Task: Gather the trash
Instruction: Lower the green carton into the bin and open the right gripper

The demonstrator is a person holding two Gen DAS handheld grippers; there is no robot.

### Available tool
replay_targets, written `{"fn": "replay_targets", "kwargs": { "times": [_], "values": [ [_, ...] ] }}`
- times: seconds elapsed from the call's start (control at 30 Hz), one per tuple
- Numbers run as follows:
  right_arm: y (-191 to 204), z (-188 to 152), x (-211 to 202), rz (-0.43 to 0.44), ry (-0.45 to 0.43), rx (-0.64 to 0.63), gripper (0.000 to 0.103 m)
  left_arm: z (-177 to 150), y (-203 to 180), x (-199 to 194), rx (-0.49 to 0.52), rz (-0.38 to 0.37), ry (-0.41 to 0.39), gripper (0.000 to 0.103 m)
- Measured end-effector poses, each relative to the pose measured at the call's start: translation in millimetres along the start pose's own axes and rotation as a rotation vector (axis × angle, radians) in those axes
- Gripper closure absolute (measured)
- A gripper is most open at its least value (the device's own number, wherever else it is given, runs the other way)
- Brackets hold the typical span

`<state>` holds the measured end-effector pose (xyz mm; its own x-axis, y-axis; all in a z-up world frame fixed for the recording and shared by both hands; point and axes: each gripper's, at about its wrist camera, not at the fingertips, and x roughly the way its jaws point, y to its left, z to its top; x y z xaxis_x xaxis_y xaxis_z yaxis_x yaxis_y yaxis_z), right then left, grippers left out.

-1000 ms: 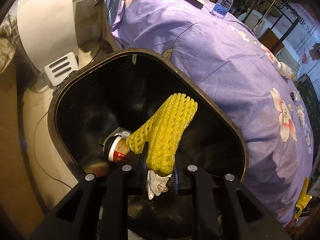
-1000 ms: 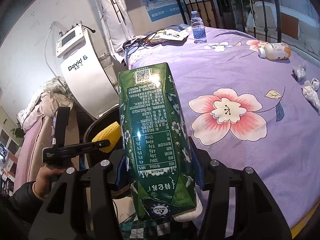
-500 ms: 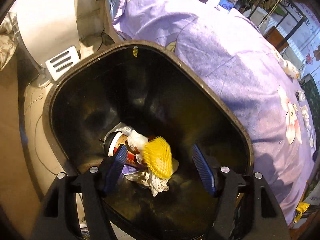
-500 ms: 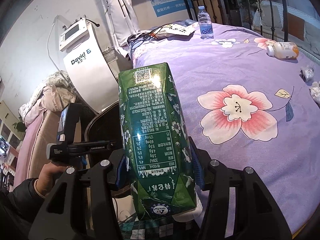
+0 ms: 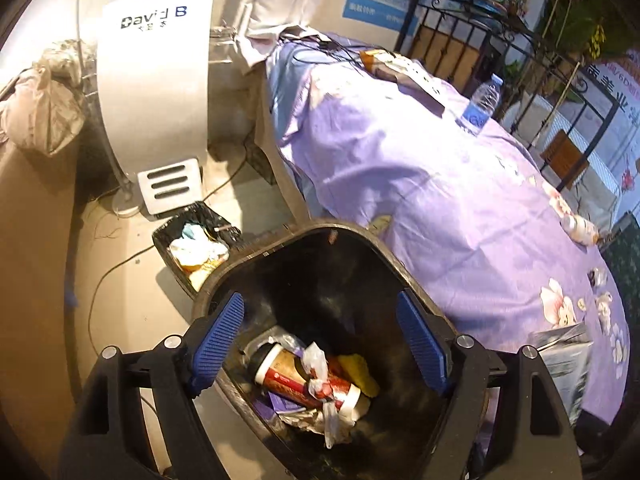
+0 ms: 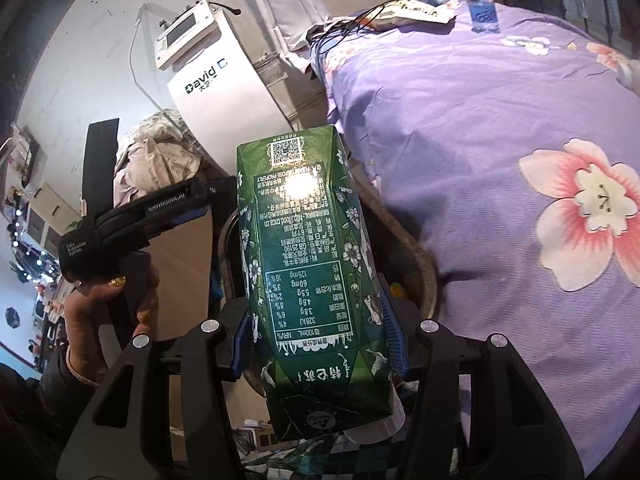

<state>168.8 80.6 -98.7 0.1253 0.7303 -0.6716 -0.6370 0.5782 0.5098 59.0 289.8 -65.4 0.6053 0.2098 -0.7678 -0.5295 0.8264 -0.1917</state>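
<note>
left gripper (image 5: 320,340): jaws just opening, spread, empty, above black plastic trash bin (image 5: 352,240). right gripper (image 6: 320,344): clamped on green printed drink carton (image 6: 308,260).

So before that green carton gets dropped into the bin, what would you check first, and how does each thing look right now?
1. Green carton held firmly by the right gripper: ok, both pads press its sides.
2. Left gripper empty: ok, its jaws have just been opening and nothing sits between them.
3. Yellow foam net landed inside the black bin: ok, it lies among the trash at the bottom.
4. Room left in the bin: ok, trash covers only the bottom.
5. Left gripper clear of the bin mouth: not ok, it hangs right over the opening.
6. Carton above the bin: cannot tell, it hides most of the rim.
</note>
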Motion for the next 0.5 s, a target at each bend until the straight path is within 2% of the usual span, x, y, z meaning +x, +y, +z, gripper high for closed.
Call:
{"fn": "replay_targets", "kwargs": {
  "times": [0.17, 0.37, 0.5],
  "values": [
    [11, 5, 45, 0.059, 0.104, -0.001, 0.050, 5, 12, -4, -0.029, 0.007, -0.011, 0.025],
    [29, 0, 104, 0.006, 0.238, -0.063, 0.050, 5, 20, -7, -0.022, 0.033, -0.025, 0.025],
    [30, -4, 137, -0.047, 0.330, -0.070, 0.050, 6, 27, -7, -0.039, 0.024, -0.023, 0.025]
  ]
}}
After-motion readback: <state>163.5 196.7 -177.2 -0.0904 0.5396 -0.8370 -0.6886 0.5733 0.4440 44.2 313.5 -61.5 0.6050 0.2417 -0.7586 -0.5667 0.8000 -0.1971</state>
